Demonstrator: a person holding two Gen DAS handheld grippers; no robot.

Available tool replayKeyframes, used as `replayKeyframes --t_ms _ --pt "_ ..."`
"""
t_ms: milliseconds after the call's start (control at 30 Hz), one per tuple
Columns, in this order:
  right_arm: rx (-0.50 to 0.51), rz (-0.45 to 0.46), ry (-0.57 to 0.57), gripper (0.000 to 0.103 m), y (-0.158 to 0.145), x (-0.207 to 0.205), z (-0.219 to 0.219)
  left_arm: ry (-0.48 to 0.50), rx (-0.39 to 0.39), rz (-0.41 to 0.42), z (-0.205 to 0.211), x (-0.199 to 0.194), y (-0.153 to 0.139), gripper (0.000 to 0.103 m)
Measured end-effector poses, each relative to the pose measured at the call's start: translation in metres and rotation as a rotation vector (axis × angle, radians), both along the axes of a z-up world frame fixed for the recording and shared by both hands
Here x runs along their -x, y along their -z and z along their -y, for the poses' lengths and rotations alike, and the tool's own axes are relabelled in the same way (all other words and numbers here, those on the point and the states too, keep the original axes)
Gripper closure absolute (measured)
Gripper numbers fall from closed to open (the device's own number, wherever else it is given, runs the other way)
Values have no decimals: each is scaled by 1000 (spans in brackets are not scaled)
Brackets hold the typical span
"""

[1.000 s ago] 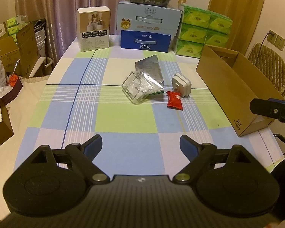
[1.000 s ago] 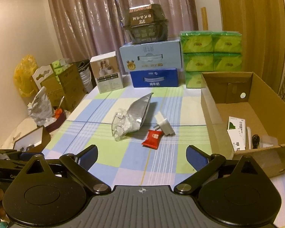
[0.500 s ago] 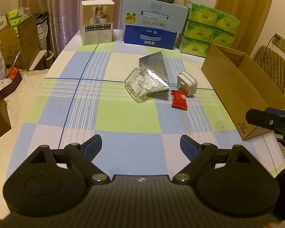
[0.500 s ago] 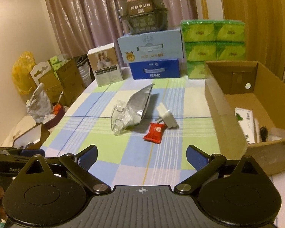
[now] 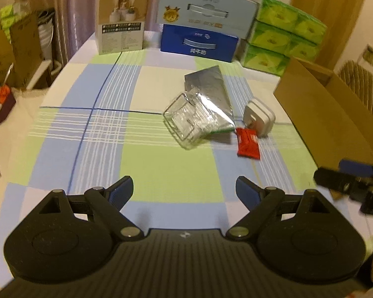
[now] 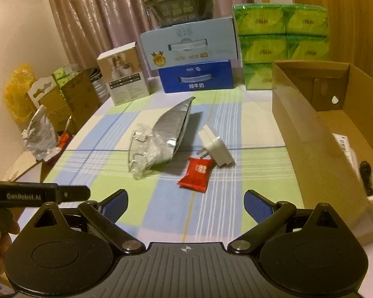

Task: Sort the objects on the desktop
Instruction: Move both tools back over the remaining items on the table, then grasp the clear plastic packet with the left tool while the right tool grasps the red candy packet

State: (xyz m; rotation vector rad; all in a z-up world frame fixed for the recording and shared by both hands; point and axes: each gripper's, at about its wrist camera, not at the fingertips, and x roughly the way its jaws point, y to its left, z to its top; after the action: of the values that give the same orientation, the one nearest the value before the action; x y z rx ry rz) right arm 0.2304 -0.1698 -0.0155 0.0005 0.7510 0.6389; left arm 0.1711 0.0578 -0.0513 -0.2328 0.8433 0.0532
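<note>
Left gripper [image 5: 184, 190]: fingers spread wide, empty, above the checked cloth [image 5: 161, 173], short of the pile. Right gripper [image 6: 185, 202]: likewise spread, holding nothing.

Pile at table centre, left to right:
- Clear wrapper [image 6: 143, 149], crumpled, touching the pouch. Judged very light, soft and slippery; a pinch on a raised fold should hold.
- Foil pouch [image 6: 172, 126], one side lifted off the cloth. Light and crushable; its raised edge looks the easiest place to grip.
- Red packet [image 6: 196, 173], flat, nearest the right gripper. Small, soft, slick film; take it across the narrow width.
- White plug [image 6: 216, 146], on its side just beside the packet. Rigid, probably the heaviest item; grip the flat faces, not the prongs.

Box [image 6: 310, 134] at right, open, already holding some items.
</note>
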Motion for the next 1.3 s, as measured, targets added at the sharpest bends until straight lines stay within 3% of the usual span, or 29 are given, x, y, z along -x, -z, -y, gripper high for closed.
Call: replayKeyframes --t_ms 100,333,433,533,1067,1133,1267,1300 --pt "13 -2 3 8 14 -15 -11 -32 9 4 -4 -19 7 16" --pt "37 -19 -9 31 45 -44 -37 -78 57 5 -14 -58 27 20" --pt "56 -16 -9 34 57 -54 -45 -84 87 -14 -16 -71 37 32" --pt "62 -9 2 35 64 -62 -47 -86 102 -19 -16 -81 46 38" --pt "69 21 -17 37 76 -80 -59 -178 254 -19 -27 -125 76 48" --pt "68 17 -17 41 77 -81 -60 -174 263 -16 -27 -127 77 58" --pt "71 10 -14 49 78 -81 -63 -153 238 -25 -26 -125 77 64" --pt "73 9 -12 56 78 -81 -64 -147 229 -30 -26 -124 76 69"
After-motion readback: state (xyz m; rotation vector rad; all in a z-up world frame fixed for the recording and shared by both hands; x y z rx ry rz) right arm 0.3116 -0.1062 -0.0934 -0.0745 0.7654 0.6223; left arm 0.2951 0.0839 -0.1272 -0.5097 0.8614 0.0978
